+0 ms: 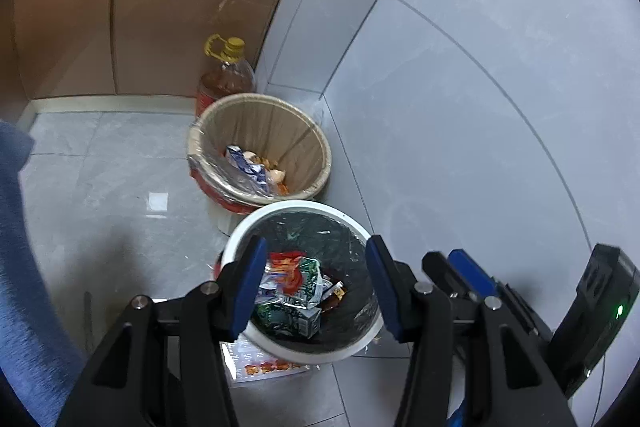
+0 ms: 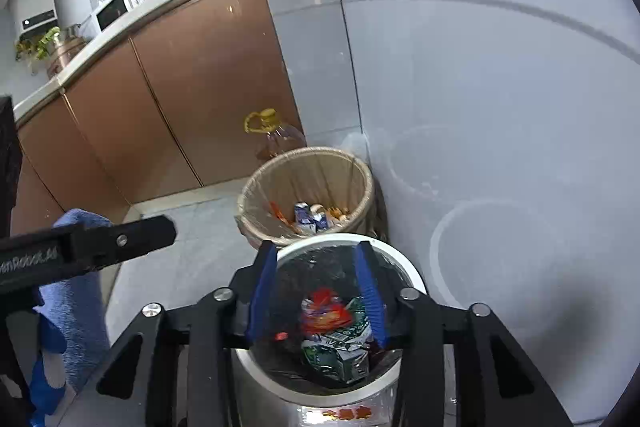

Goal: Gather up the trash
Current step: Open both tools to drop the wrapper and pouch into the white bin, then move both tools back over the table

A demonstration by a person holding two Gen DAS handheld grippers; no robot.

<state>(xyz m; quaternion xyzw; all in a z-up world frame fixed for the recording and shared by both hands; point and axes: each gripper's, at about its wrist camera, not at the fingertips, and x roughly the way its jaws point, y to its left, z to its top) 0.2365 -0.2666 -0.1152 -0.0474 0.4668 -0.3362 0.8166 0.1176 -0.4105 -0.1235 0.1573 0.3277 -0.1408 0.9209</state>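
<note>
Two bins stand on the floor by the wall. The white bin (image 1: 304, 211) holds the trash (image 1: 292, 287), a heap of crumpled wrappers lying flat at its bottom. Both hand-held grippers hang just over it, pointing down into it. The left hand-held gripper (image 1: 314, 287) is spread wide and holds nothing. The right hand-held gripper (image 2: 318, 291) is parted less and also holds nothing. The trash lies straight below and ahead of both. Neither looks clearly nearer. The green carton (image 2: 340, 351) lies on its side.

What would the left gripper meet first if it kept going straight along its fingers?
Probably the crumpled wrappers inside the white-rimmed bin; the left gripper is open and empty above them, though depth is hard to judge.
</note>
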